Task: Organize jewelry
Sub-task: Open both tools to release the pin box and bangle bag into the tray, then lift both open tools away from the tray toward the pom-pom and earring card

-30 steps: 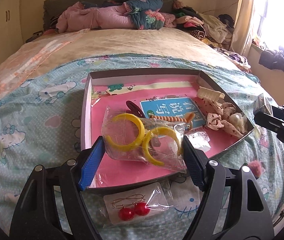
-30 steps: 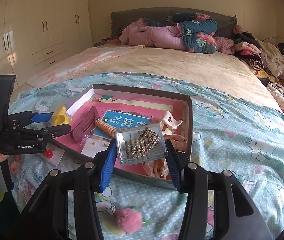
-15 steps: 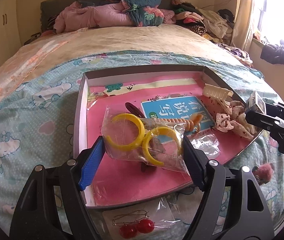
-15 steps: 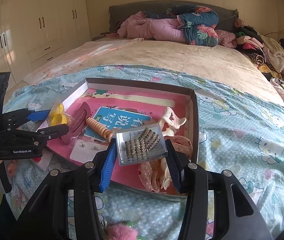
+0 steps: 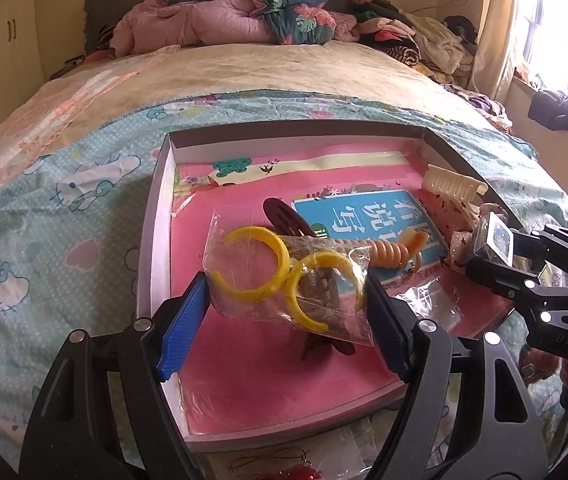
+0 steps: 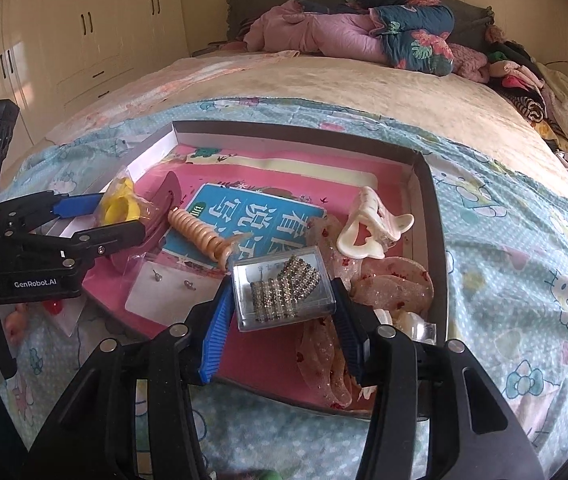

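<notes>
Left gripper [image 5: 286,304] pinches bag of yellow hoops [image 5: 284,280]; right gripper [image 6: 282,312] pinches clear rhinestone case [image 6: 282,290]. Both hover over tray [image 5: 156,216]; lower onto bare pink floor before releasing.

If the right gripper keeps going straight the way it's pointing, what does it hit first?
Probably the pink sheer fabric hair bow lying in the shallow box. The right gripper, clamped on a clear case of rhinestone earrings, angles down over that corner, so the case would likely touch first. Depth is unclear.

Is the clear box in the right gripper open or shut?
Shut: the clear box's lid sits flush over the rhinestone pieces.
</notes>
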`<state>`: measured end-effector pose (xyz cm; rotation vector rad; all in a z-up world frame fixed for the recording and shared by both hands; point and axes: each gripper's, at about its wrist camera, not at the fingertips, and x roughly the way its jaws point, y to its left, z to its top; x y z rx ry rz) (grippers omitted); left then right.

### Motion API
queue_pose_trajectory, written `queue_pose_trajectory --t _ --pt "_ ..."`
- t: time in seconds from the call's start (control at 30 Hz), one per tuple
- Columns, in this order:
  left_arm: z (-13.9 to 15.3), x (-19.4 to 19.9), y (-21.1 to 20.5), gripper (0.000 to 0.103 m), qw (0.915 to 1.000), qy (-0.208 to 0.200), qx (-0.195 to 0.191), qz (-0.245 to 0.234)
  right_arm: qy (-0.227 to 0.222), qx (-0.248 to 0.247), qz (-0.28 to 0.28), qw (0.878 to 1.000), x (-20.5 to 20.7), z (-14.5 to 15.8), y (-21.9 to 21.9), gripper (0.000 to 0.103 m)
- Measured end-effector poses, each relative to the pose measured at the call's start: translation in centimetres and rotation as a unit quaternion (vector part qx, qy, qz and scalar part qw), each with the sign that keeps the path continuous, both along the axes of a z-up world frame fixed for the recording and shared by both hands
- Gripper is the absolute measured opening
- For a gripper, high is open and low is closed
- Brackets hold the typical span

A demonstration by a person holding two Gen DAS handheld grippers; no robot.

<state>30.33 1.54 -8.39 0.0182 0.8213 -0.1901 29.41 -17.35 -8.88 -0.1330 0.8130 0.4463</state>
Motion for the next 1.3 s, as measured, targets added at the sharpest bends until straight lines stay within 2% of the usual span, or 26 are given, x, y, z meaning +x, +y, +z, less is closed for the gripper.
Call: queue_pose_trajectory --t 0.1,0.23,0.43,0.5,0.83,1.3 --pt "-0.1 -0.1 0.1 0.067 1.0000 0.000 0.000 0.000 -0.002 -0.002 0.000 1.000 -0.4 -0.1 -0.1 0.047" --pt "0.0 -0.3 0.1 0.067 1.0000 -0.001 -0.001 -0.001 -0.005 -0.002 0.002 1.000 -1.0 -0.1 0.0 0.057" --pt "0.0 -0.5 0.1 0.068 1.0000 -0.002 0.001 0.000 -0.017 0.004 0.001 1.000 -2.2 0.5 -0.3 0.065" --pt "0.0 -0.5 0.1 0.068 1.0000 -0.003 0.001 0.000 -0.023 0.004 -0.006 1.000 -2.7 0.8 -0.5 0.070" --pt "0.4 -0.9 -0.4 0.070 1.0000 -0.007 0.005 0.001 -0.052 0.017 -0.047 0.997 -4.9 3.3 -3.4 0.082" --pt "2.5 -2.5 -1.3 0.079 0.9994 -0.032 0.001 0.015 -0.077 0.032 -0.078 0.994 -7.1 5.1 -7.0 0.086"
